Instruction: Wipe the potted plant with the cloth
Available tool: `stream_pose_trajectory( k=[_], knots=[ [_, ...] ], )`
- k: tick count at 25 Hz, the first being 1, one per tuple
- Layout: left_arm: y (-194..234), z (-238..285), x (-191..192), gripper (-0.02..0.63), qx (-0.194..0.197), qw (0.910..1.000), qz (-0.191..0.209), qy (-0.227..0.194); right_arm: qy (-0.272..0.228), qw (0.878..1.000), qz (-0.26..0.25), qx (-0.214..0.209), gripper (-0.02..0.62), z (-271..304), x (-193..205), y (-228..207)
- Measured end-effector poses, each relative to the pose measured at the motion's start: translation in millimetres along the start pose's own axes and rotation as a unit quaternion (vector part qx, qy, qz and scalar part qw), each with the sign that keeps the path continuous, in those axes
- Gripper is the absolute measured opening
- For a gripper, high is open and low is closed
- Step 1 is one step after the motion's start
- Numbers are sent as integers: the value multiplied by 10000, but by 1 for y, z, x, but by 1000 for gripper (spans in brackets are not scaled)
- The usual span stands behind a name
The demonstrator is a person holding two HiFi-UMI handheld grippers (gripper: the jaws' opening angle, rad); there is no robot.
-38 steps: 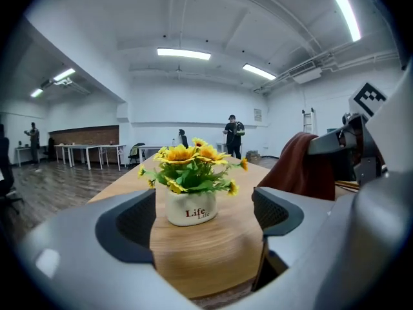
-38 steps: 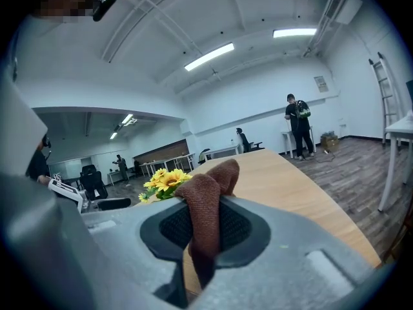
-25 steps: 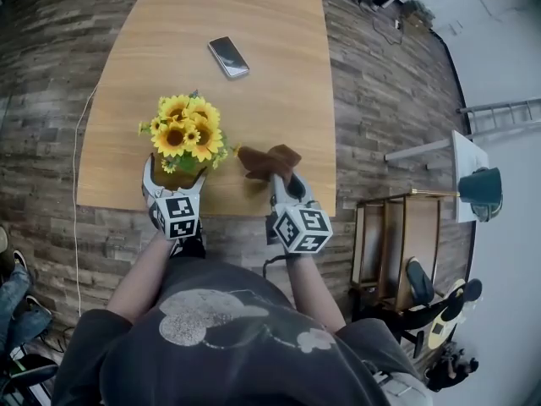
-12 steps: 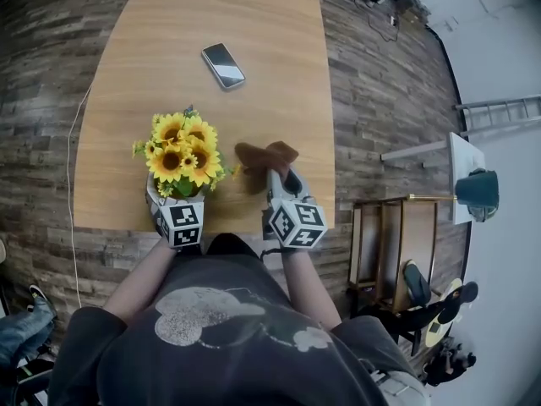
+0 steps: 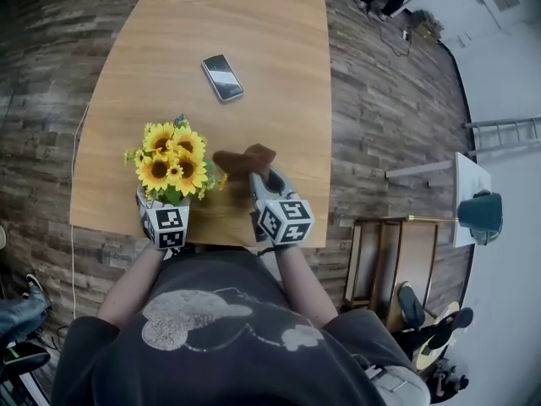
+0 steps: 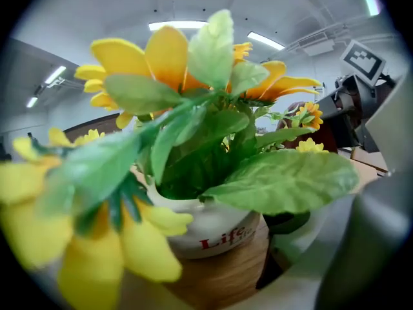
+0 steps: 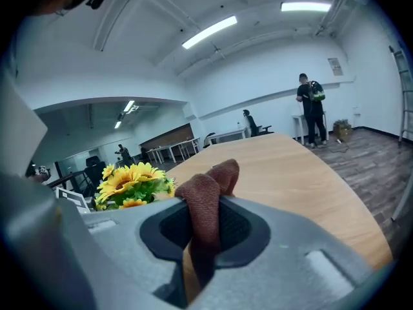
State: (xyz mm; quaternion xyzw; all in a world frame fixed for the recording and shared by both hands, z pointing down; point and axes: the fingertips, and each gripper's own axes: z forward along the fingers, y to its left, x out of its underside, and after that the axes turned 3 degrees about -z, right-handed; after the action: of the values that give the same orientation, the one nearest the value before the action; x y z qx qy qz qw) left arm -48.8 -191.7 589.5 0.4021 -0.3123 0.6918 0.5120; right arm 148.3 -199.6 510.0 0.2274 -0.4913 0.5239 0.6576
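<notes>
A potted plant with yellow sunflowers (image 5: 169, 161) stands near the table's near edge. Its pot (image 6: 213, 237) is white above and wood-coloured below. My left gripper (image 5: 169, 196) has a jaw on each side of the pot. The jaws are closing, and a dark gap still shows between the pot and the right jaw in the left gripper view. My right gripper (image 5: 266, 181) is shut on a brown cloth (image 5: 241, 161), held just right of the flowers. The cloth (image 7: 206, 205) sticks up from between the jaws, with the flowers (image 7: 132, 183) to its left.
A phone (image 5: 222, 78) lies on the wooden table (image 5: 254, 41) beyond the plant. Right of the table are a wooden frame (image 5: 389, 252) and a white stand (image 5: 467, 172) with a teal object. People stand far off (image 7: 313, 108).
My right gripper has carried the cloth left, closer to the flowers. The left gripper has stayed around the pot, shifting slightly.
</notes>
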Motion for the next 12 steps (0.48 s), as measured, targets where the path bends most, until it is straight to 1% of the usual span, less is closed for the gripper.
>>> stream_pose_trajectory(
  k=[3, 5, 8, 12],
  knots=[
    [2, -1, -2, 588, 80, 9999, 49, -51, 116, 9987, -186, -468, 49, 19, -5, 6],
    [2, -2, -1, 588, 157, 9998, 87, -37, 234, 9955, -297, -863, 49, 33, -7, 13],
    [3, -3, -1, 588, 280, 9995, 133, -7, 529, 9872, -505, -1418, 49, 58, -1, 27],
    [4, -5, -3, 586, 348, 9993, 156, -19, 831, 9740, -783, -1954, 49, 85, 8, 50]
  ],
)
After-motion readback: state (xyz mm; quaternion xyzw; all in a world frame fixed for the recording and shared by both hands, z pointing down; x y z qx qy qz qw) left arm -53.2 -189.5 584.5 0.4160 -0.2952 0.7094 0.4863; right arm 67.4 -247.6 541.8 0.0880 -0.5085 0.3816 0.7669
